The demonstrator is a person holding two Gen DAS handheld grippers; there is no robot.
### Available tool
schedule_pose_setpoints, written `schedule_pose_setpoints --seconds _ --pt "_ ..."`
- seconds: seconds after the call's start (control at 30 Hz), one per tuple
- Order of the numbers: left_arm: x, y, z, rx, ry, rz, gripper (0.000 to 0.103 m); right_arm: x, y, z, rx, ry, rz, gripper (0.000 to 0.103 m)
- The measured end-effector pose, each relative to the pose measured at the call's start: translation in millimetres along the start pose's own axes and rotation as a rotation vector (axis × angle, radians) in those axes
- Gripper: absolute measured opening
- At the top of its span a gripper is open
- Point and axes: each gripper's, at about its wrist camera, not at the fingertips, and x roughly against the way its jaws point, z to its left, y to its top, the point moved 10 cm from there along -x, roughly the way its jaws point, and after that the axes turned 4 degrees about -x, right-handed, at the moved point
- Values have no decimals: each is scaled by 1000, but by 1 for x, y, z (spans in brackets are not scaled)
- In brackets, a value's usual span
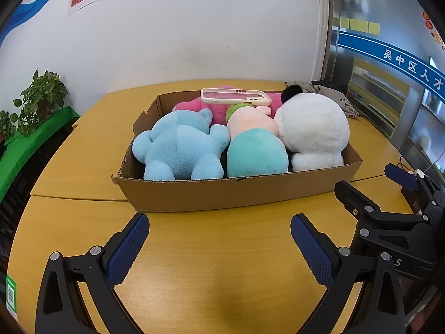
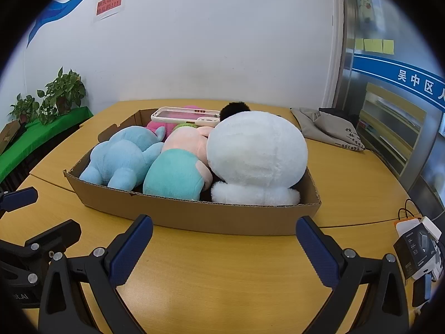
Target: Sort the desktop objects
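White walls are backing the yellow wooden table [image 1: 217, 253] where we are hovering both grippers, released and holding nothing: left gripper [image 1: 219, 246], right gripper [image 2: 224, 246]. Just ahead, the shallow brown cardboard box [image 1: 233, 194] is holding a blue plush [image 1: 178, 147], a teal-and-pink plush [image 1: 254, 150], a white plush [image 1: 313, 128] and a white-framed phone case [image 1: 235, 96] lying on top.

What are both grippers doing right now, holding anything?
Left gripper: open, holding nothing, above the yellow wooden table.
Right gripper: open, holding nothing, facing the brown cardboard box.
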Motion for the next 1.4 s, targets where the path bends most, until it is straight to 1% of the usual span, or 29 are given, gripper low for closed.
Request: schedule_pose_setpoints --seconds 0.27,0.33,0.4,0.43,0.53,0.63,0.7,0.73,0.83,0.93,1.03,1.07,1.13,1.2,1.4 --pt "1 -4 0 22 -28 -13 103 2 -1 7 8 17 -8 103" --pt "-4 -3 10 13 -59 -4 103 3 -2 5 5 31 -6 103" --pt "-3 -8 23 6 -74 -15 103 4 -3 2 1 48 -3 103" --pt "-3 -10 30 2 -82 -20 103 5 -4 -4 -7 64 -1 103" --pt "-9 -30 60 -24 -100 2 103 9 -8 -23 -27 110 8 103" --pt "-18 -56 97 -43 -119 35 103 8 -22 -64 -25 126 33 103" --pt "-26 -75 123 -52 -116 59 103 4 -39 -96 23 109 51 103" --pt "-30 -85 133 -54 -122 62 103 0 -49 -108 44 114 69 103" --pt "-46 -103 150 -66 -152 97 103 -13 -82 -133 72 177 145 103" --pt "-65 -123 158 -145 -169 159 103 -25 -115 -157 106 237 224 103" --pt "-80 -138 163 -213 -185 218 103 -35 -139 -164 187 242 289 103" --pt "-80 -138 167 -220 -194 214 103 -37 -145 -165 204 250 305 102" --pt "-80 -139 174 -234 -213 207 103 -38 -147 -167 202 295 320 103" --pt "-79 -139 181 -248 -231 199 103 -41 -146 -172 228 297 325 103" --pt "-85 -135 203 -277 -268 194 103 -47 -138 -181 295 379 331 103"
